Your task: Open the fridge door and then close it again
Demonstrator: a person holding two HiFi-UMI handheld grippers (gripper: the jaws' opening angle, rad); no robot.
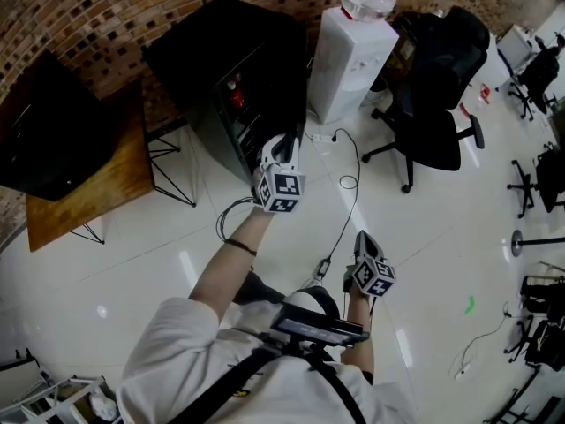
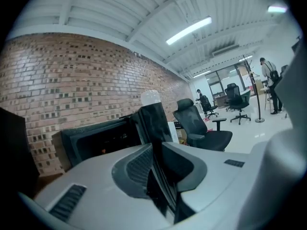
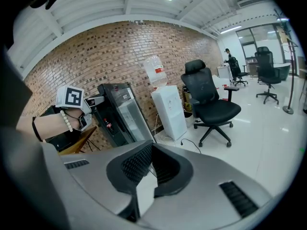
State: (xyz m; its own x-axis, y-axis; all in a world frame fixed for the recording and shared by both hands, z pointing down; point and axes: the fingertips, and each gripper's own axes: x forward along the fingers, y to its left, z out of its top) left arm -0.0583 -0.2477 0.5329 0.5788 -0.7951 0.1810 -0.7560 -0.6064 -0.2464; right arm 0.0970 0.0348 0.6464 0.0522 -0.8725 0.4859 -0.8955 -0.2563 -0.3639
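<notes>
The black fridge (image 1: 207, 38) stands against the brick wall, its interior with a red bottle (image 1: 235, 91) showing. Its glass door (image 2: 154, 121) stands ajar, seen edge-on in the left gripper view beside the fridge's dark inside (image 2: 96, 140). My left gripper (image 1: 281, 147) reaches to the door's free edge, and that edge runs between its jaws (image 2: 156, 152), which are shut on it. My right gripper (image 1: 366, 250) hangs lower over the floor, shut and empty (image 3: 152, 152). In the right gripper view the door (image 3: 128, 119) and the left gripper's marker cube (image 3: 71, 97) show at the left.
A white water dispenser (image 1: 349, 51) stands right of the fridge. A black office chair (image 1: 433, 87) is further right. A wooden table (image 1: 88, 184) stands to the fridge's left. A cable (image 1: 349, 184) trails over the white floor. More chairs stand at the far right.
</notes>
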